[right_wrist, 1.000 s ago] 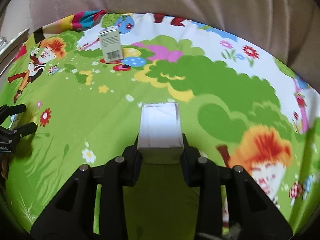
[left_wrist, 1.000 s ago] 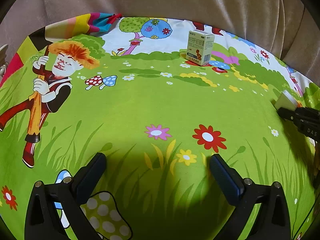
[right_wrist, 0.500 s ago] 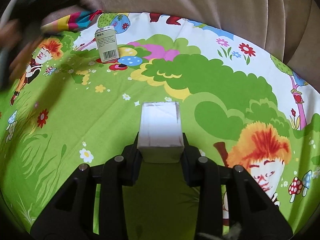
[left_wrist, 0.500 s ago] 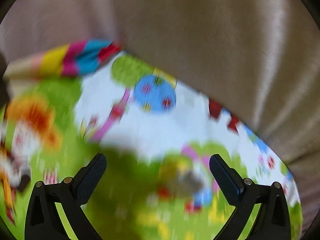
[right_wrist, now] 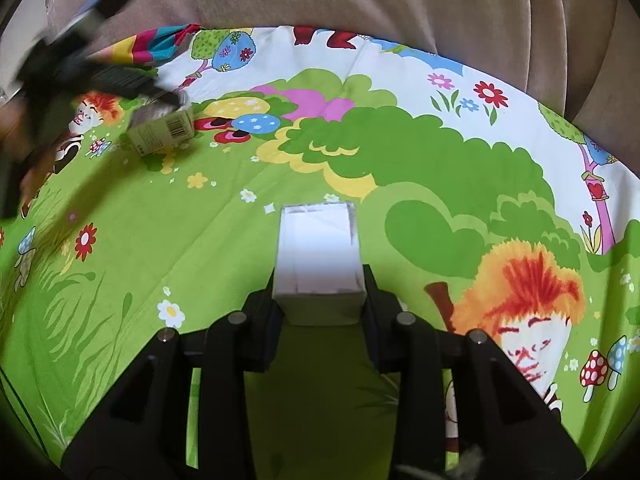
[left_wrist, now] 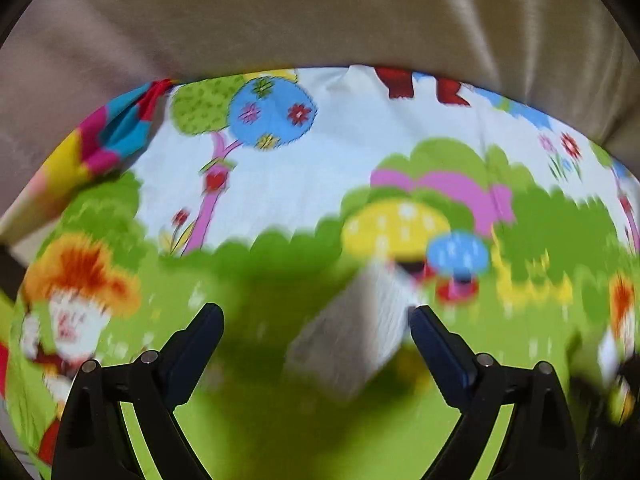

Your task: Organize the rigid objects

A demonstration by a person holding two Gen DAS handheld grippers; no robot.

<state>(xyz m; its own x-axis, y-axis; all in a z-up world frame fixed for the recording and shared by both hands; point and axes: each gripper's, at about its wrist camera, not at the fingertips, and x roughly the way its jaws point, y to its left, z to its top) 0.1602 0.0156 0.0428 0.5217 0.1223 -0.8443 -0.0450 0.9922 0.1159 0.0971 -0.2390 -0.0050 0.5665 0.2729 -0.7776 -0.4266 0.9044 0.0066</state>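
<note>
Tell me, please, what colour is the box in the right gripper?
White, plain; the box shows best in the right wrist view.

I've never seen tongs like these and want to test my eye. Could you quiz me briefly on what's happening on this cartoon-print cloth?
1. True or false: the right tongs are shut on the plain white cardboard box.
2. The small printed carton with a barcode is: A) upright, B) tilted, C) stacked on the white box.
3. Fill in: the left tongs stand ___ around that carton.

Key:
1. True.
2. B.
3. Open. Their jaws have just been closing a little, with the carton between them; the blur hides whether a pad touches it.
</note>
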